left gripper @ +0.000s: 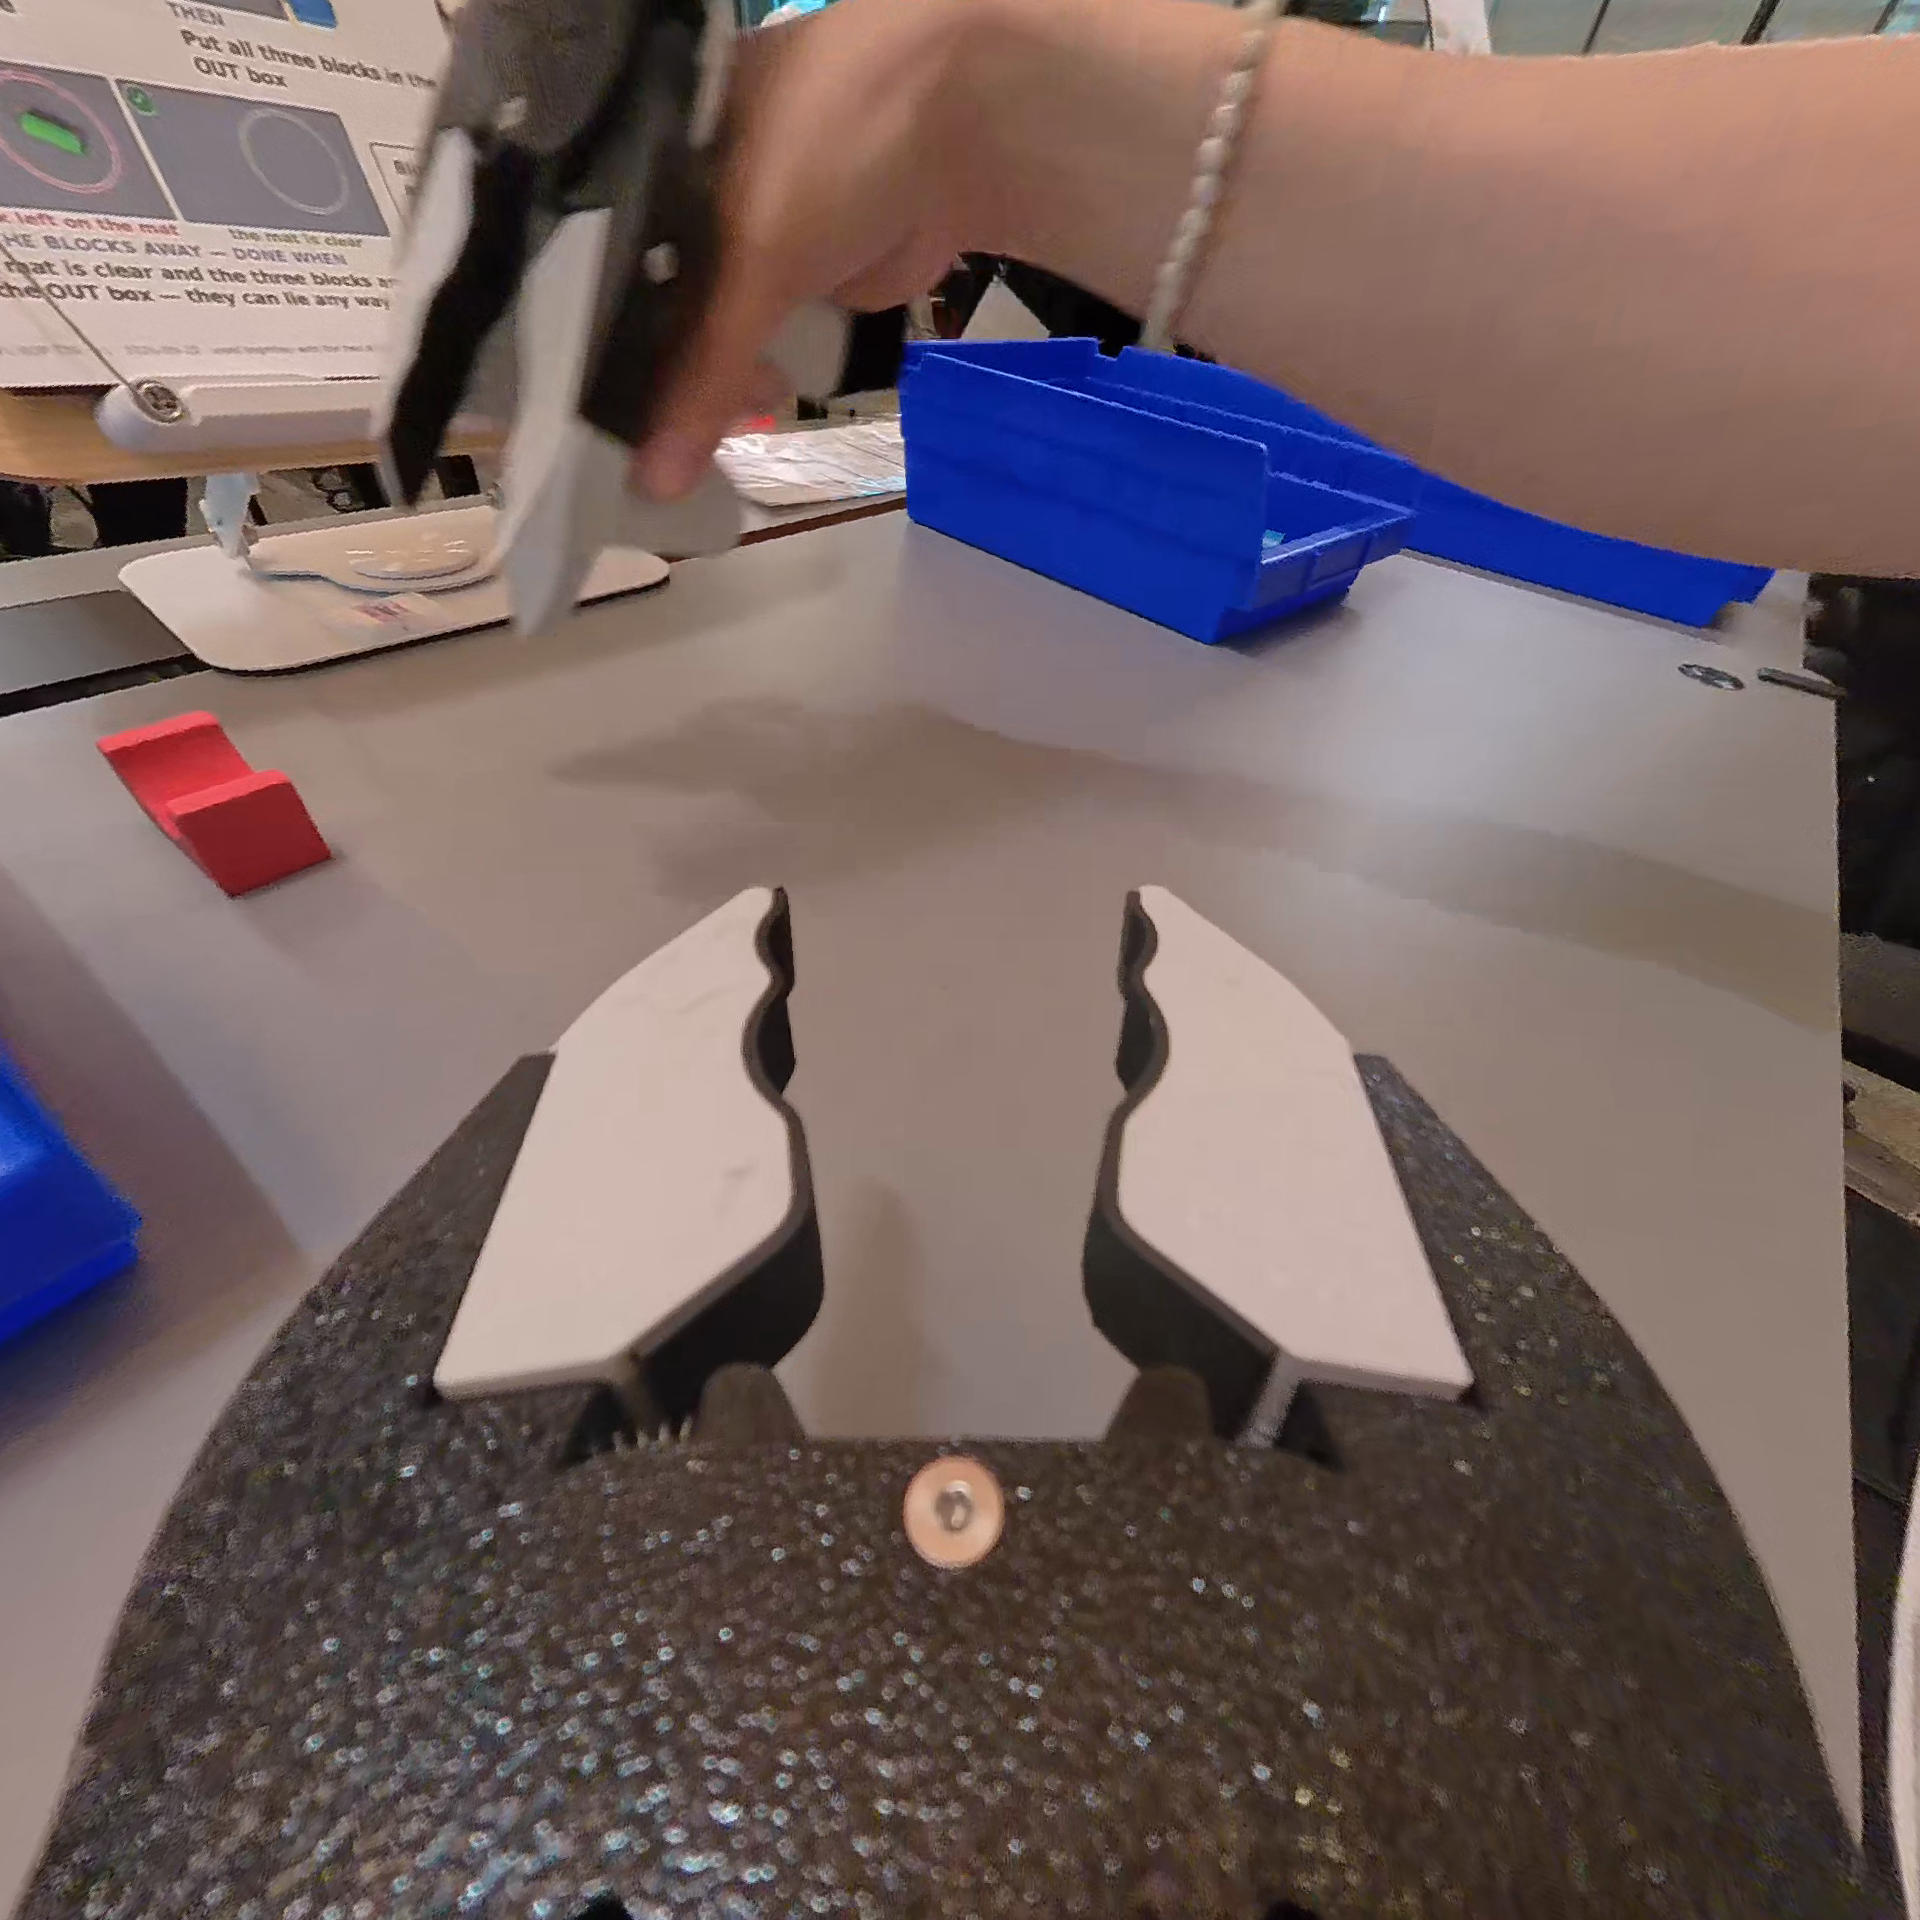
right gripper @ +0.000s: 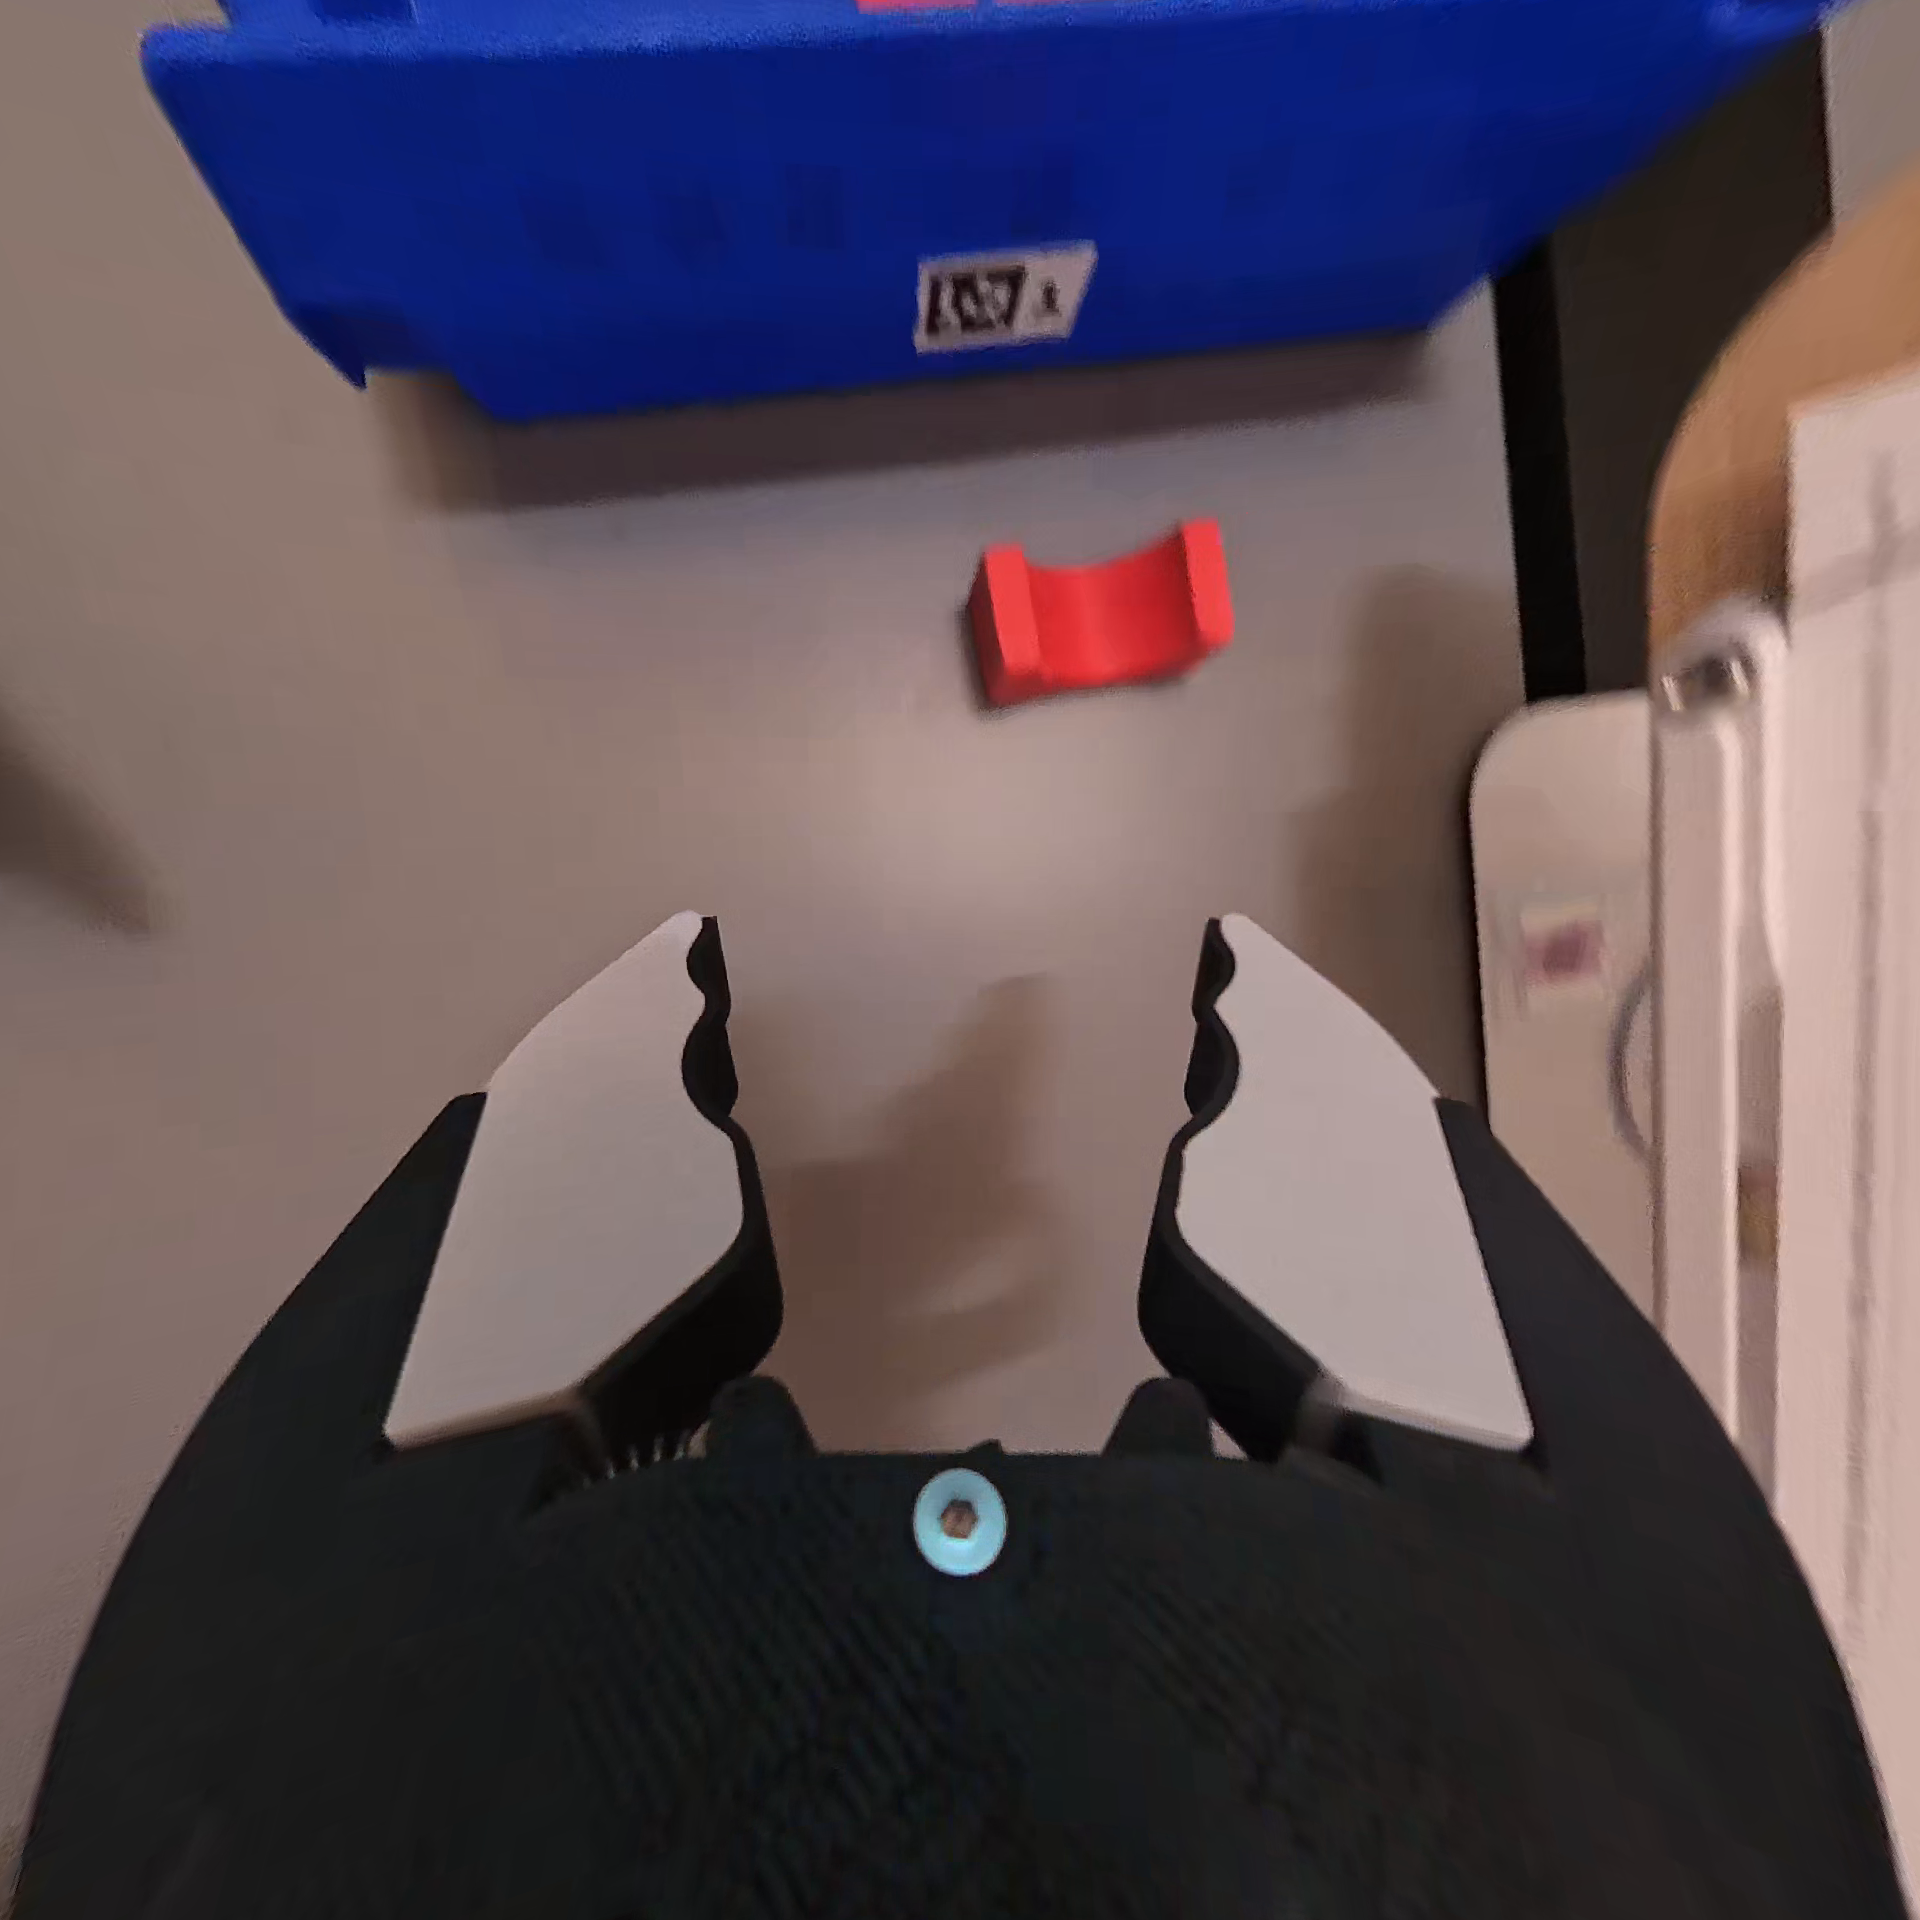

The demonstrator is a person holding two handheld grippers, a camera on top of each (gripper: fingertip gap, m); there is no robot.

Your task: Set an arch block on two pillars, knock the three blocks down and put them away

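A red block with a curved groove lies on the grey mat at the left; it also shows in the right wrist view, ahead of my right gripper. My left gripper is open and empty, low over the bare grey mat. My right gripper is open and empty, above the mat and pointing at the red block. It also shows in the left wrist view, held high by a person's hand at the upper left, beyond the block.
A blue bin stands at the back right of the mat. Another blue bin with a small white tag lies just beyond the red block; its corner shows at the left edge. A white stand holds an instruction sheet.
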